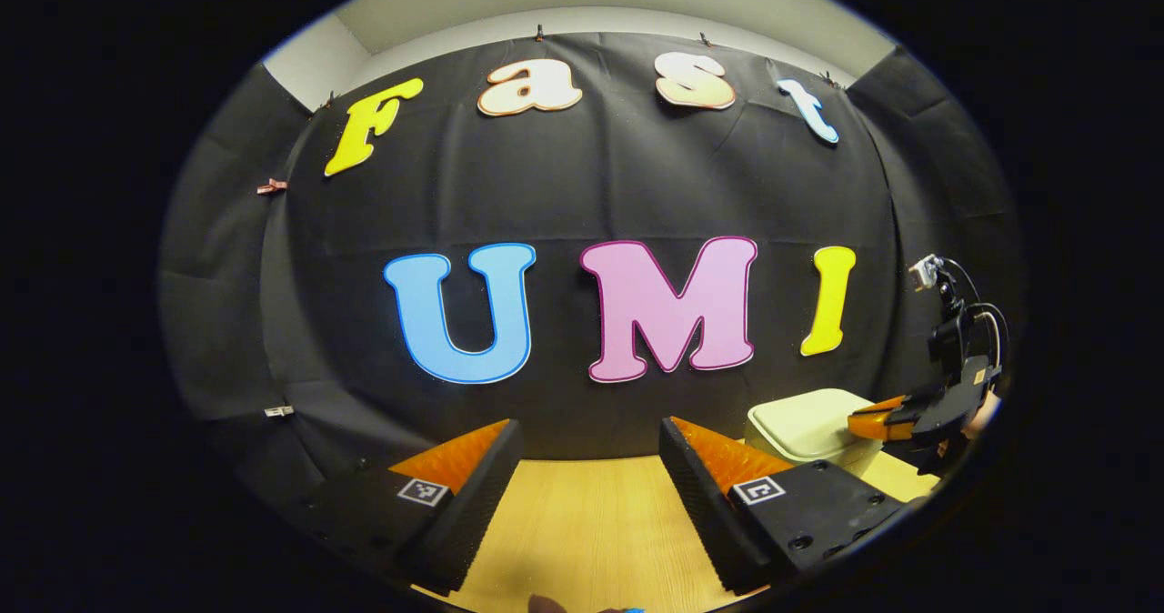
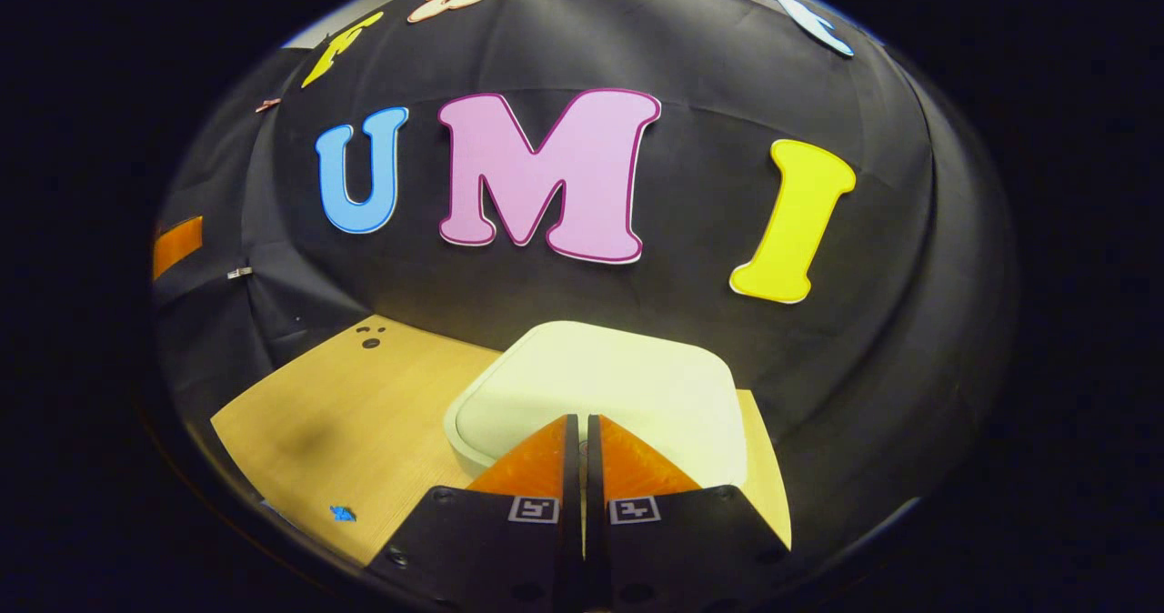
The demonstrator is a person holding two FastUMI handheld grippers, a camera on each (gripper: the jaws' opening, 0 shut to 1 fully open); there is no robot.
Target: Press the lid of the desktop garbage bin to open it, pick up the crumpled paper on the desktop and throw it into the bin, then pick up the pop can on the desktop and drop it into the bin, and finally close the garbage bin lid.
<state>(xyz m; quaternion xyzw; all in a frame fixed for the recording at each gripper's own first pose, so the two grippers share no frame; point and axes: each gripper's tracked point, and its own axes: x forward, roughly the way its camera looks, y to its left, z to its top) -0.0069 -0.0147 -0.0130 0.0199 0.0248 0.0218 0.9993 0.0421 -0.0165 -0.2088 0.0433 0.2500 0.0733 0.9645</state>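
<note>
Left of the bin, the left tongs (image 1: 589, 436) hang with fingers wide apart and nothing between them, above bare pale wood-grain tabletop (image 1: 591, 522). From them the bin (image 1: 805, 427) lies ahead and to the right, well apart. Further right, the right tongs (image 2: 582, 427) are pressed together, empty, tips just over the near edge of the lid (image 2: 600, 381); whether they touch it I cannot tell. In the left gripper view, the right tongs reach toward the bin from its right side. So the right hand is much nearer, and the press looks like its job: straight down from where the tips sit. The lid is a smooth, matte, cream slab, squarish with rounded corners, seemingly hard plastic, lying flat and closed.
</note>
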